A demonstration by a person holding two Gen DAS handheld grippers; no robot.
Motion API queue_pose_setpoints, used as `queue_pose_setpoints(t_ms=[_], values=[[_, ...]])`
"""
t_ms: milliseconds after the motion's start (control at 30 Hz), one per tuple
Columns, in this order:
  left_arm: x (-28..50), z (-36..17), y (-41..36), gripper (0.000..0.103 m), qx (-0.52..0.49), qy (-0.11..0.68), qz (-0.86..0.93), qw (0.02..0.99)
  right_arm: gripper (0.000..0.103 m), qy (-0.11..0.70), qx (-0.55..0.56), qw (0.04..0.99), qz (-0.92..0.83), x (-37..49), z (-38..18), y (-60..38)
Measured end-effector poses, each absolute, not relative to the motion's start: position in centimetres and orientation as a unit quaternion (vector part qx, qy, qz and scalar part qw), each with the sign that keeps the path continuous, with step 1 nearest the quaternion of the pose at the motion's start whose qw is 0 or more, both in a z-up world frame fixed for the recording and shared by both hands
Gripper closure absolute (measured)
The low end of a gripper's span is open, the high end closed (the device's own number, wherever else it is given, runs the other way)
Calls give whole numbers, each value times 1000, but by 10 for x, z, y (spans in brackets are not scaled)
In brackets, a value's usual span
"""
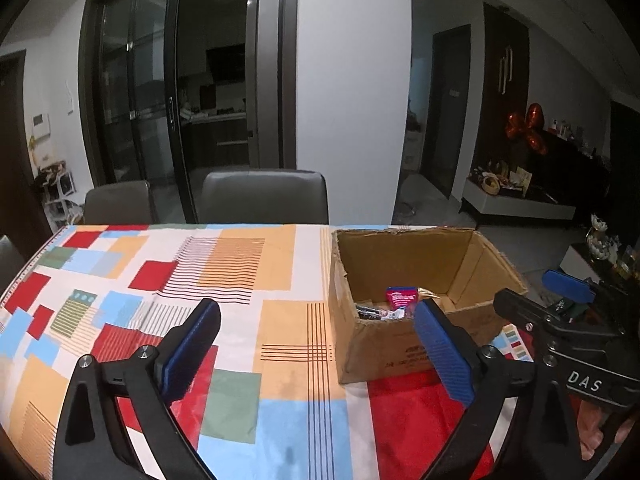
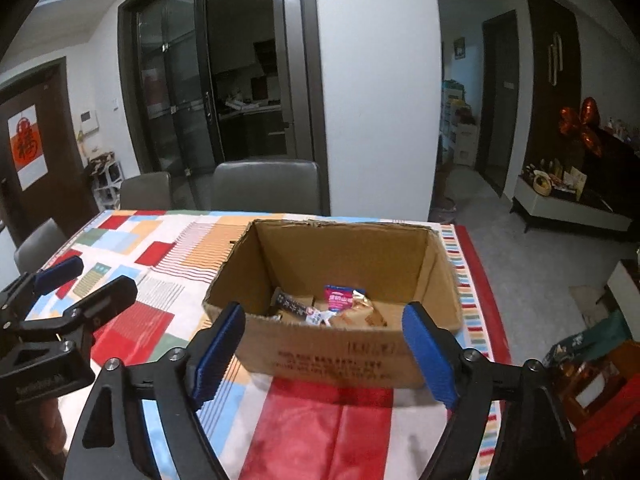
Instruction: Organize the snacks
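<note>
Several wrapped snack packets (image 2: 340,306) already lie in the open brown cardboard box (image 2: 332,356) at twelve o'clock, no loose packets show on the patchwork tablecloth (image 1: 240,264), and the left gripper (image 1: 316,344) and right gripper (image 2: 326,350) both gape wide, empty.

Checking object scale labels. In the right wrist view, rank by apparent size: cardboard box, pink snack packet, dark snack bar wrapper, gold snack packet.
1. cardboard box, by far the largest
2. dark snack bar wrapper
3. pink snack packet and gold snack packet: look alike, both partly hidden, so unranked
</note>
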State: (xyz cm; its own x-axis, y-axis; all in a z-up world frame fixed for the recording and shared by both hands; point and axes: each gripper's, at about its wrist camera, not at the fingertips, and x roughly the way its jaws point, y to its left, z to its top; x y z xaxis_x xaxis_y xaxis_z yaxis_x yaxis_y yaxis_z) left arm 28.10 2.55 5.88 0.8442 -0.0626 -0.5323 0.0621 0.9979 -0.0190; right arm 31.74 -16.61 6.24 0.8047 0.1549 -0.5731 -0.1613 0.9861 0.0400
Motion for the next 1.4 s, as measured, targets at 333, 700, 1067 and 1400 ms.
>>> queue_pose_setpoints(t_ms=[333,700,1067,1400], values=[[214,74,15,0,28,227,-34,973,15,277,0,958,80,249,72,-173],[143,70,8,0,47,200,-40,978,15,268,7,961,73,177,66,-183],[109,61,1,0,31,210,-57,975,15,250,7,966,63,126,64,-191],[95,57,-7,0,38,206,-55,976,15,237,23,970,52,114,62,-199]])
